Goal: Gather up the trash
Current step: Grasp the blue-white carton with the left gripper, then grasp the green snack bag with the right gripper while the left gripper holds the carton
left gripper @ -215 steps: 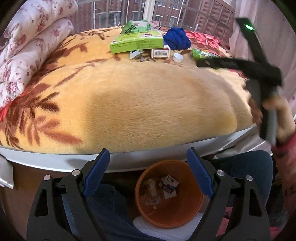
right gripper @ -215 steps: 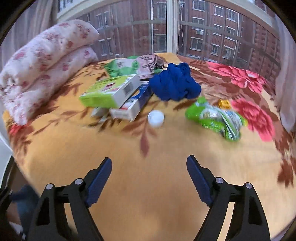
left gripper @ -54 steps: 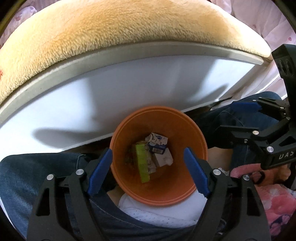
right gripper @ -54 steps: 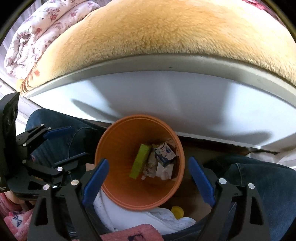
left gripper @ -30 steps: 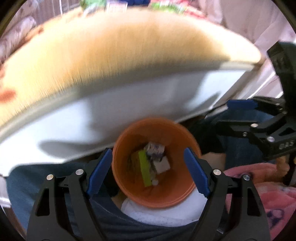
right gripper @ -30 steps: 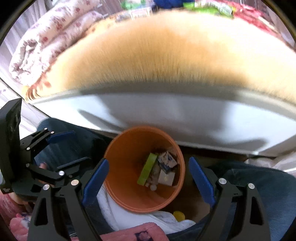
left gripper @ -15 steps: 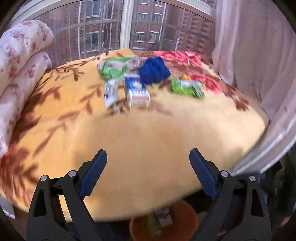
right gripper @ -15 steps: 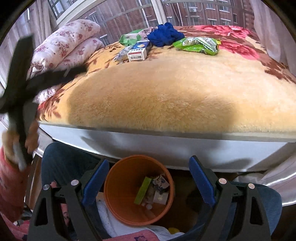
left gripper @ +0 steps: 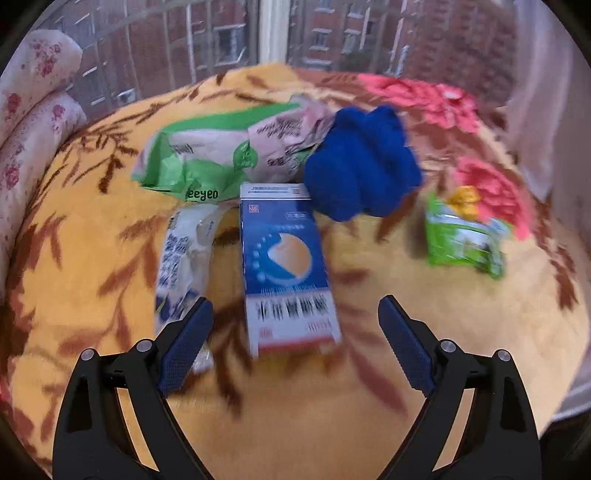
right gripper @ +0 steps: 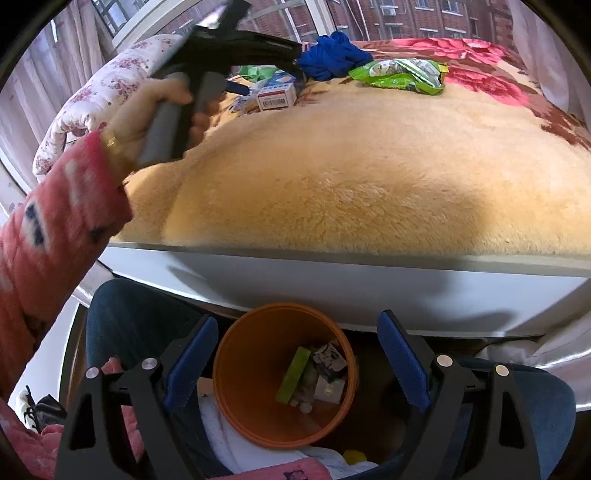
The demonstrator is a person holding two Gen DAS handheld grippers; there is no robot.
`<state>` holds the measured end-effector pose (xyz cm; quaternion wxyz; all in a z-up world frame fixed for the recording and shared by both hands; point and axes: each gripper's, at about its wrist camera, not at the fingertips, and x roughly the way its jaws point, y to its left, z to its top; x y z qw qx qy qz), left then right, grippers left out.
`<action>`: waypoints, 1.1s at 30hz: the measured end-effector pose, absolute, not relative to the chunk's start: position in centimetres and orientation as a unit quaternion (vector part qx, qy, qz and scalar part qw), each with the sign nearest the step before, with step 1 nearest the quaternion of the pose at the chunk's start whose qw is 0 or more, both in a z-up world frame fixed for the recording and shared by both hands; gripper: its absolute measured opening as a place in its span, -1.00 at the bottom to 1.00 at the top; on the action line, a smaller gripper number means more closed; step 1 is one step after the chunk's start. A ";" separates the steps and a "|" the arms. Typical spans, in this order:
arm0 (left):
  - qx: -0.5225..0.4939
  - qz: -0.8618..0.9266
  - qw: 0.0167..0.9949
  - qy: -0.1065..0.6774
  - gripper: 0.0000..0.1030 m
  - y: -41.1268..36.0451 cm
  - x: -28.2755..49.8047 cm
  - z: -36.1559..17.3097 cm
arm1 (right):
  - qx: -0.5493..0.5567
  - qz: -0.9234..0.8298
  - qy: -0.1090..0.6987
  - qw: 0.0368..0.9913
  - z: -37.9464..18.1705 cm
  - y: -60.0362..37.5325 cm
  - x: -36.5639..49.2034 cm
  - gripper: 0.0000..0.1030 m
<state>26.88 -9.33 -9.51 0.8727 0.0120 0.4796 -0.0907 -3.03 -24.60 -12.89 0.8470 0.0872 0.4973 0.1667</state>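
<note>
My left gripper (left gripper: 293,308) is open and empty over the bed, just short of a blue and white box (left gripper: 286,267). A clear printed wrapper (left gripper: 183,258) lies left of the box, a green and white bag (left gripper: 207,162) behind it, a green snack packet (left gripper: 461,236) to the right. My right gripper (right gripper: 297,325) is open and empty above the orange bin (right gripper: 255,369), which holds a green box (right gripper: 293,371) and several scraps. The left gripper (right gripper: 295,72) shows in the right wrist view, reaching the box (right gripper: 277,94).
A blue cloth (left gripper: 360,170) lies behind the box. Folded floral quilts (left gripper: 29,110) sit at the bed's left. The bed's white edge (right gripper: 369,280) stands between bin and blanket. A window with bars (left gripper: 266,33) is behind. My knees (right gripper: 136,317) flank the bin.
My left gripper has swung up from the bin and moved in over the bed, close to the blue and white box. The right gripper has stayed above the bin, tilting up.
</note>
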 end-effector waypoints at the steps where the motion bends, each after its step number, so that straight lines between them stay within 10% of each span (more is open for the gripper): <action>1: 0.017 -0.079 0.872 0.484 0.72 -9.5 27.6 -10.0 | 0.091 0.167 0.499 0.846 -13.0 -24.7 -2.9 0.68; 5: 0.009 -0.064 0.869 0.491 0.70 -9.6 28.7 -11.3 | 0.096 0.164 0.503 0.843 -13.5 -25.2 -2.5 0.68; 9: 0.033 -0.040 0.869 0.493 0.03 -10.1 28.7 -12.1 | 0.103 0.162 0.505 0.842 -13.8 -25.5 -2.4 0.68; 33: 0.054 -0.124 0.914 0.381 0.00 -4.9 10.6 -3.9 | 0.077 0.147 0.439 0.883 -8.5 -26.8 -1.9 0.68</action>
